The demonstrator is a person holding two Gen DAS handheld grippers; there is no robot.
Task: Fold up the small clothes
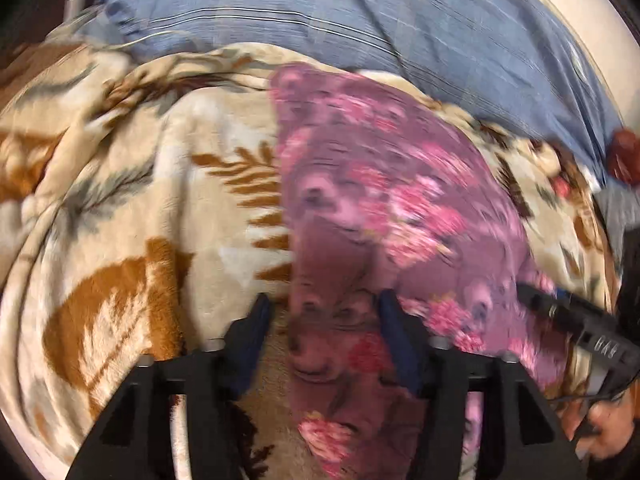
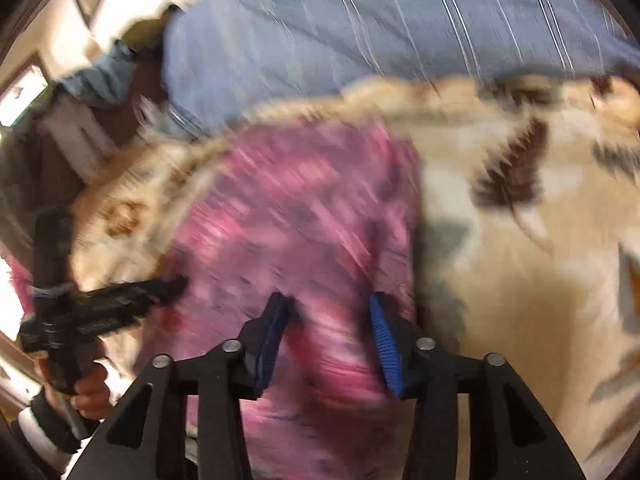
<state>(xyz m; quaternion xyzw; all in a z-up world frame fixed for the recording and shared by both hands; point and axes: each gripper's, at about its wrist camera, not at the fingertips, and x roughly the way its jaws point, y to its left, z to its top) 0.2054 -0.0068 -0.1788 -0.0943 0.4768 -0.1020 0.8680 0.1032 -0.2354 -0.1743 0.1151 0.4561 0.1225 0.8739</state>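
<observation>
- Pink-and-mauve floral cloth, the small garment [image 1: 384, 208], lies spread on a cream fleece blanket [image 1: 168, 184] printed with rust and grey leaves; both views are smeared with motion blur, so its fine folds cannot be read.
- Left wrist view: the garment's left edge runs fairly straight from the far side of the blanket down toward the camera, passing between the two fingers.
- Left gripper [image 1: 322, 312] stands open, its dark-blue pads apart, with the garment's near part and a strip of bare blanket between them; whether the pads touch the cloth cannot be told.
- Right gripper [image 2: 330, 312] is also open, blue pads spread, with pink cloth filling the gap; contact cannot be told here either.
- Right wrist view: the garment's right edge runs just past the right-hand finger, and beyond it lies a wide stretch of uncovered blanket.
- Each gripper shows in the other's camera: the right one [image 1: 576, 320] at the garment's right side, the left one [image 2: 120, 300] at its left side, well apart from each other.
- Blue striped bedding [image 1: 360, 12] borders the blanket's far edge, just beyond the garment's far end.
- Bare blanket also lies open to the left of the garment in the left wrist view.
</observation>
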